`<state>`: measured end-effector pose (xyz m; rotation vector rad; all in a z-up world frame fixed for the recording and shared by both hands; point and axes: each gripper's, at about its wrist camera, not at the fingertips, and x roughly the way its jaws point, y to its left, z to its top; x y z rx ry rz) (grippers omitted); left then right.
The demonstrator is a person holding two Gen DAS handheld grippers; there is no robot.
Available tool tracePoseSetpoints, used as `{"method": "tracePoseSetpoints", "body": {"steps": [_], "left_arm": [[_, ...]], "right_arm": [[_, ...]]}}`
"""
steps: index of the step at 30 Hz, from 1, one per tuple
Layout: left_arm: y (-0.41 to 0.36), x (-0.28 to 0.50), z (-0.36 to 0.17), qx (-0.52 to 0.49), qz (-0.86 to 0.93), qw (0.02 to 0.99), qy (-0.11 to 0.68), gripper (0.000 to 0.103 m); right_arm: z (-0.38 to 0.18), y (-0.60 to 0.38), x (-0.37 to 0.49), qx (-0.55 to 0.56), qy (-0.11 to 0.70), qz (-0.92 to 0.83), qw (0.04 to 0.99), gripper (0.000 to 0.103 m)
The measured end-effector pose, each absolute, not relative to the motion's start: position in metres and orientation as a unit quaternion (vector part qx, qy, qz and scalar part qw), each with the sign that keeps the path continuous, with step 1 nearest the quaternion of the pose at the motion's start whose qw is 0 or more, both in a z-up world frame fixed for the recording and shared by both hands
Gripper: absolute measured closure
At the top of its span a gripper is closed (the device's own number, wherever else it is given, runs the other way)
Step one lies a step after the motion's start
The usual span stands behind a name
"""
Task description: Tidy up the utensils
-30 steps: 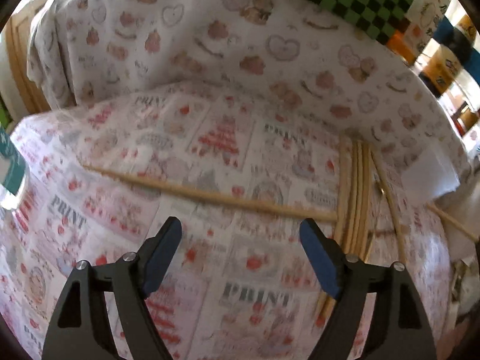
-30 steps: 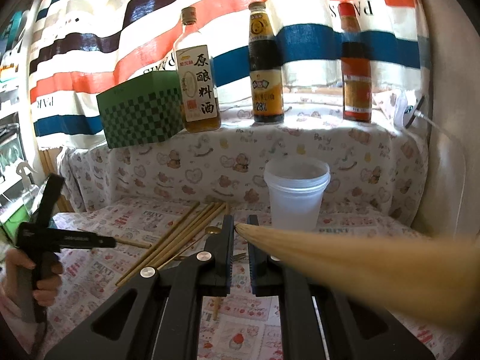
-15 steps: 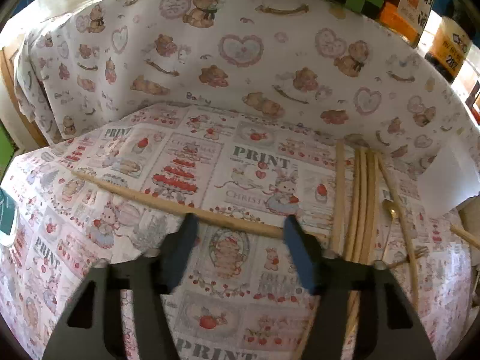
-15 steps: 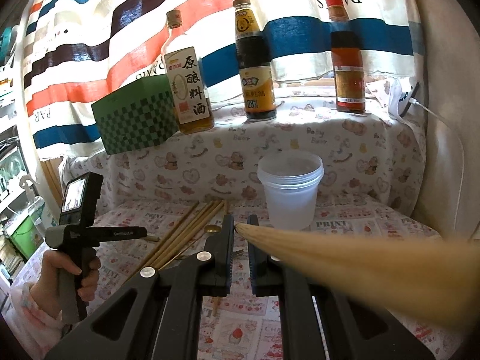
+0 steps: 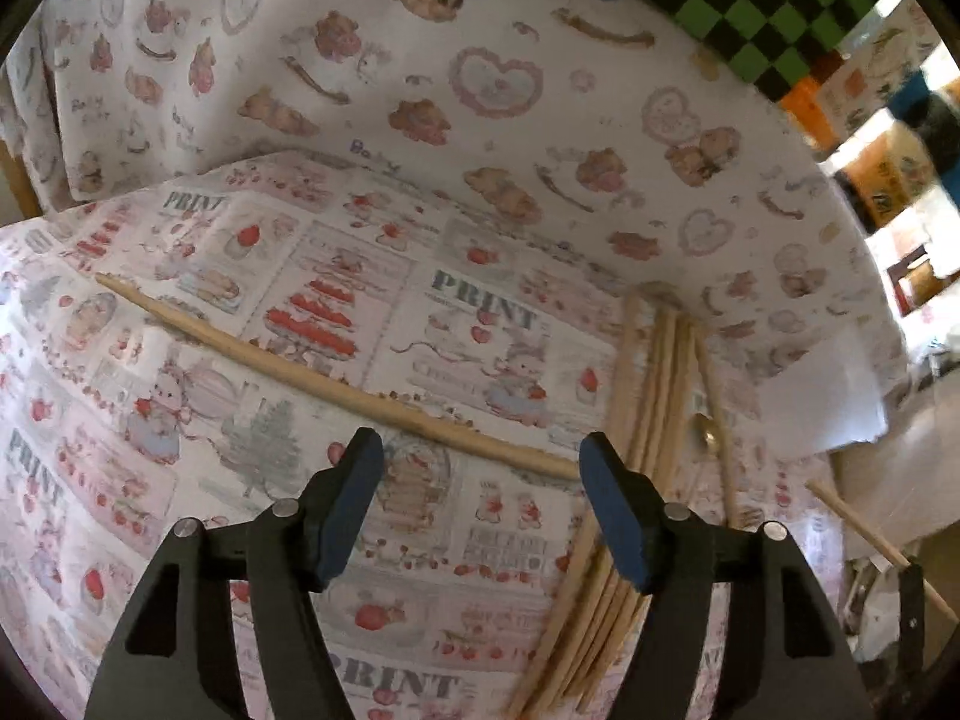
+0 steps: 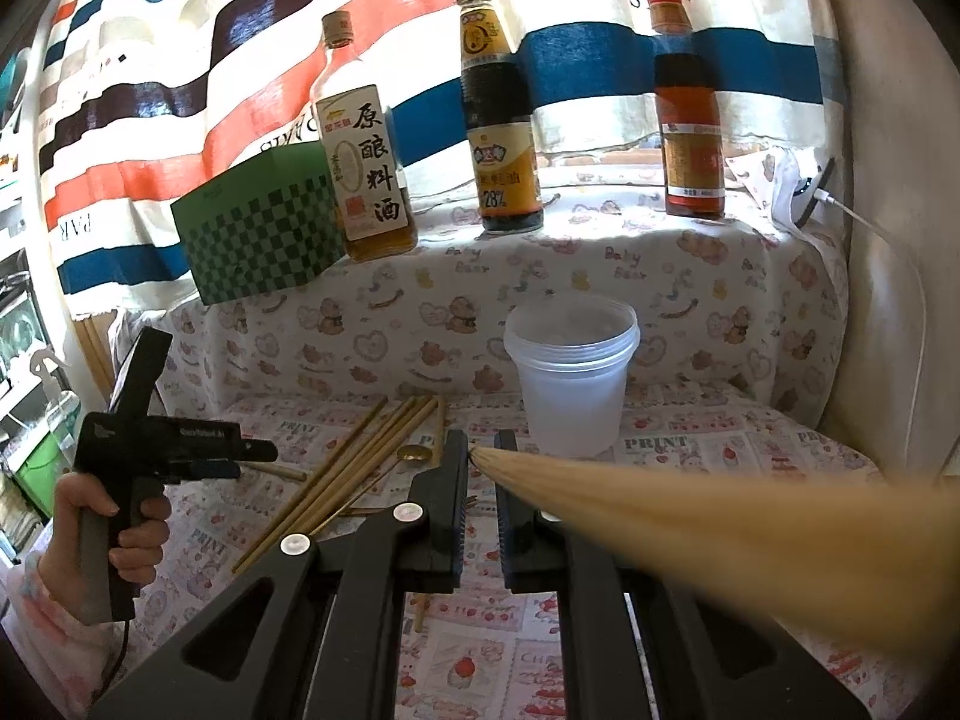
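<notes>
A single wooden chopstick (image 5: 336, 384) lies across the printed tablecloth, apart from a bundle of several chopsticks (image 5: 648, 420) to its right. My left gripper (image 5: 480, 474) is open, just above the single chopstick's right end. In the right wrist view the left gripper (image 6: 252, 453) hovers left of the bundle (image 6: 360, 468). My right gripper (image 6: 480, 462) is shut on a chopstick (image 6: 690, 510) that points back toward the camera. A clear plastic cup (image 6: 570, 372) stands upright behind it. A gold spoon (image 6: 414, 453) lies beside the bundle.
On the ledge behind stand a green checkered box (image 6: 258, 246) and three sauce bottles (image 6: 366, 144) (image 6: 501, 120) (image 6: 687, 108). A cloth-covered wall (image 5: 480, 90) rises behind the table. A white cable (image 6: 870, 228) hangs at the right.
My left gripper has moved closer to the single chopstick and lower over it, its jaws still open. My right gripper holds its chopstick still.
</notes>
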<state>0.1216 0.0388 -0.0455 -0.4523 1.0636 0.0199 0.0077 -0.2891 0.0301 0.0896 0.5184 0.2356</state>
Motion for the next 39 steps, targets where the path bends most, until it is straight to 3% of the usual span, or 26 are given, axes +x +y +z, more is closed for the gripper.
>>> {"method": "tracePoseSetpoints", "body": {"steps": [8,9,14,16,19,22,24,26,27,31,35,39], "left_arm": [[0.023,0.153,-0.048,-0.151,0.091,0.829,0.530,0.037],[0.019,0.154,-0.048,-0.136,0.095,0.831,0.531,0.040],[0.007,0.149,-0.046,-0.123,0.032,0.830,0.543,0.097],[0.005,0.142,-0.046,-0.106,0.037,0.829,0.548,0.103],[-0.001,0.130,-0.044,-0.074,0.028,0.835,0.545,0.103],[0.003,0.119,-0.040,-0.128,-0.020,0.819,0.559,0.102],[-0.001,0.115,-0.028,-0.136,-0.037,0.827,0.544,0.096],[-0.010,0.114,-0.014,-0.112,-0.031,0.845,0.522,0.077],[-0.013,0.115,-0.009,-0.106,-0.028,0.848,0.519,0.060],[-0.010,0.142,-0.019,-0.095,0.014,0.820,0.564,0.033],[-0.004,0.164,-0.043,-0.106,0.067,0.786,0.605,0.025],[0.004,0.178,-0.042,-0.126,0.089,0.787,0.597,0.023]], "right_arm": [[0.042,-0.286,-0.004,0.008,0.216,0.121,0.969,0.094],[0.042,-0.286,-0.003,0.010,0.218,0.121,0.968,0.094],[0.039,-0.297,0.007,0.038,0.238,0.118,0.963,0.094],[0.037,-0.301,0.011,0.047,0.248,0.117,0.961,0.094],[0.035,-0.303,0.015,0.055,0.256,0.120,0.958,0.094],[0.034,-0.304,0.015,0.056,0.256,0.119,0.958,0.094],[0.033,-0.305,0.017,0.058,0.258,0.117,0.957,0.094],[0.032,-0.307,0.019,0.065,0.263,0.114,0.956,0.094],[0.031,-0.309,0.021,0.069,0.266,0.114,0.955,0.094],[0.029,-0.317,0.027,0.087,0.277,0.111,0.950,0.094],[0.027,-0.322,0.031,0.096,0.283,0.100,0.949,0.094],[0.027,-0.323,0.031,0.092,0.280,0.092,0.951,0.094]]}}
